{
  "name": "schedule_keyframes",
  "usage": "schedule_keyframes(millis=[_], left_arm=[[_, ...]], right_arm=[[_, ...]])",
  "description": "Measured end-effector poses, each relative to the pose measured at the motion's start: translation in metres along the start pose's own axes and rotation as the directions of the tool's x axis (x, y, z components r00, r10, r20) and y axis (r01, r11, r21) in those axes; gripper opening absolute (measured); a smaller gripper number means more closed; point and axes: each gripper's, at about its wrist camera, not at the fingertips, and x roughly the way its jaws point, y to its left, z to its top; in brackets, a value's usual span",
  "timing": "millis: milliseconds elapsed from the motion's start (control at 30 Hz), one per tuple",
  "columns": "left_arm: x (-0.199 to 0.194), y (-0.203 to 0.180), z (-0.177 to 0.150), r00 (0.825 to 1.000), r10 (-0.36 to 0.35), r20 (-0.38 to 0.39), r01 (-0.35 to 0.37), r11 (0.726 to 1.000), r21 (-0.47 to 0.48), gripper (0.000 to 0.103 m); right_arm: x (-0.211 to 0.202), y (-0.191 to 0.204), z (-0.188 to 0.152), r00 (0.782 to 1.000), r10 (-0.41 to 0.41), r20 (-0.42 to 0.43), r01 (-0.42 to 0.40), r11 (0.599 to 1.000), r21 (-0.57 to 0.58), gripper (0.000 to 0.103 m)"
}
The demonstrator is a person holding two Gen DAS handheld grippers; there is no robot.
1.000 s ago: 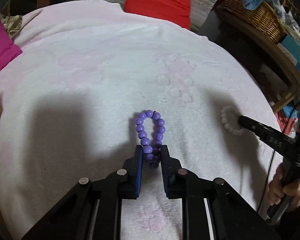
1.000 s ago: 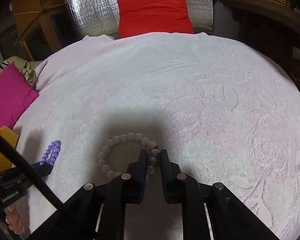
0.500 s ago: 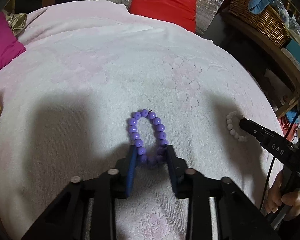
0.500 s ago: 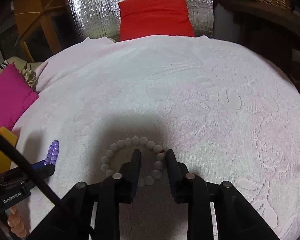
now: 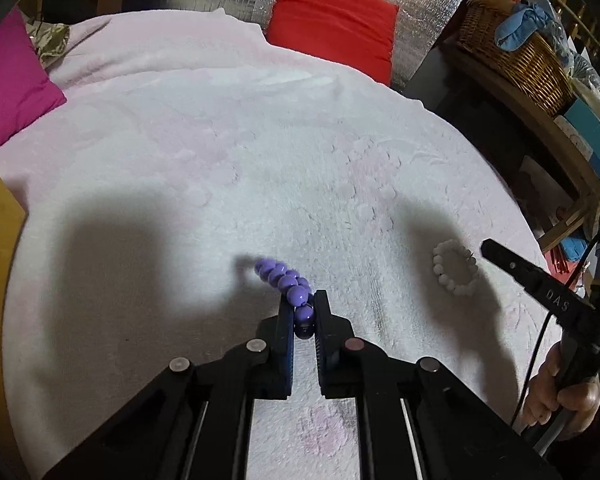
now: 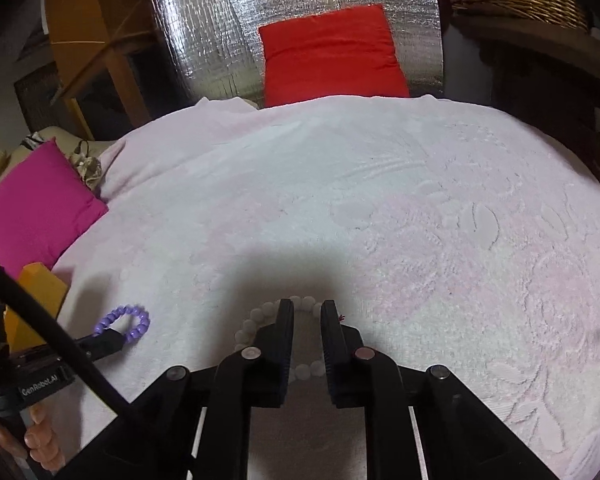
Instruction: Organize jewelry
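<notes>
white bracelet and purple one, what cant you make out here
- White bracelet, right wrist view: the right gripper fingers cover parts of the loop.
- Purple bracelet, left wrist view: its near end is hidden inside the left gripper.
- Left wrist view: right gripper's tip spacing not visible.

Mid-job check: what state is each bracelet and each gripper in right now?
Purple round-bead bracelet: pinched at one end, lifted off the pink blanket.
White round-bead bracelet: lying flat on the blanket, not gripped.
Left gripper: shut on the purple bracelet.
Right gripper: open, fingers over the white bracelet, straddling its far edge.
</notes>
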Motion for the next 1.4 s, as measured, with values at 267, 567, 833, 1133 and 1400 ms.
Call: schedule_keyframes(millis=[267,567,833,1133,1400], left_arm=[[-0.015,0.003,0.006,0.999,0.010,0.049,-0.009,1.000,-0.013,0.009],[-0.018,0.005,0.005,0.997,0.052,0.057,-0.052,0.999,-0.004,0.009],[-0.020,0.010,0.006,0.997,0.052,0.056,-0.051,0.999,-0.013,0.009],[-0.029,0.008,0.006,0.996,0.045,0.079,-0.044,0.999,-0.013,0.009],[-0.042,0.002,0.003,0.994,0.044,0.100,-0.045,0.999,0.003,0.009]], right_arm=[[-0.006,-0.004,-0.003,0.998,0.065,-0.025,-0.065,0.998,-0.003,0.017],[0.023,0.045,-0.018,0.992,0.063,-0.110,-0.079,0.986,-0.148,0.033],[0.037,0.056,-0.019,0.996,0.010,-0.083,-0.024,0.985,-0.172,0.017],[0.019,0.039,-0.010,0.979,0.191,-0.071,-0.194,0.980,-0.038,0.016],[-0.003,0.028,-0.001,0.919,0.395,-0.009,-0.391,0.913,0.114,0.015]])
